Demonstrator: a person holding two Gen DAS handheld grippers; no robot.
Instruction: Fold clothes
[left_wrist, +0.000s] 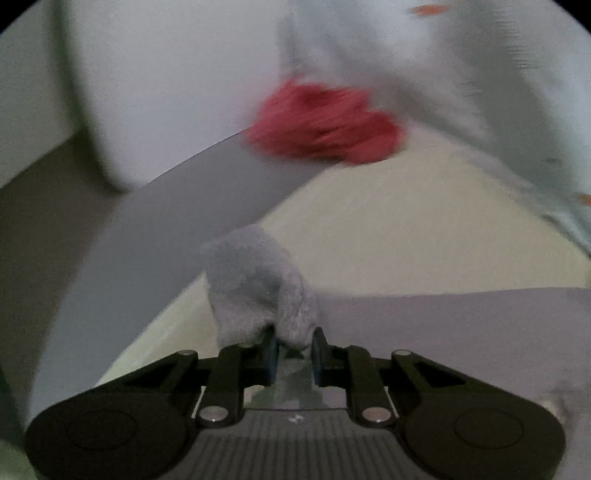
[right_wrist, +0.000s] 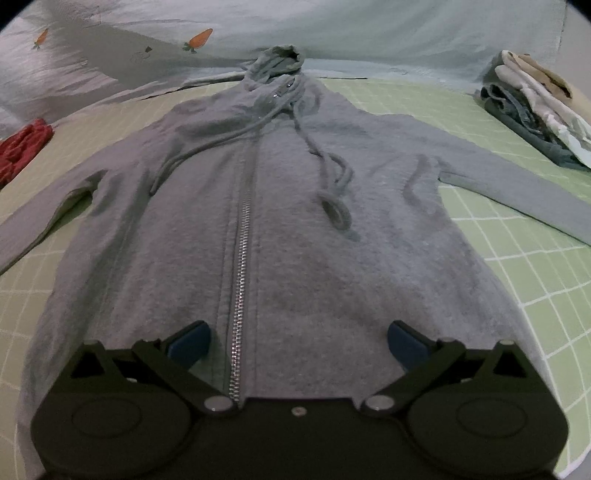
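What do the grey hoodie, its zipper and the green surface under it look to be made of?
Grey hoodie: soft knit, probably cotton fleece, with a matte, slightly fuzzy heathered face.
Zipper: likely metal, since its small teeth glint silver.
Green surface: smooth gridded mat, maybe vinyl or printed fabric; I cannot tell which.

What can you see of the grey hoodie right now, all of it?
The grey hoodie lies flat, front up, on the green grid mat. It looks like soft fleece, with a silver zipper closed up the middle, loose drawstrings on the chest and the hood bunched at the far end. Both sleeves spread outward. The right gripper is open above the hem; the left gripper pinches a grey fabric fold.
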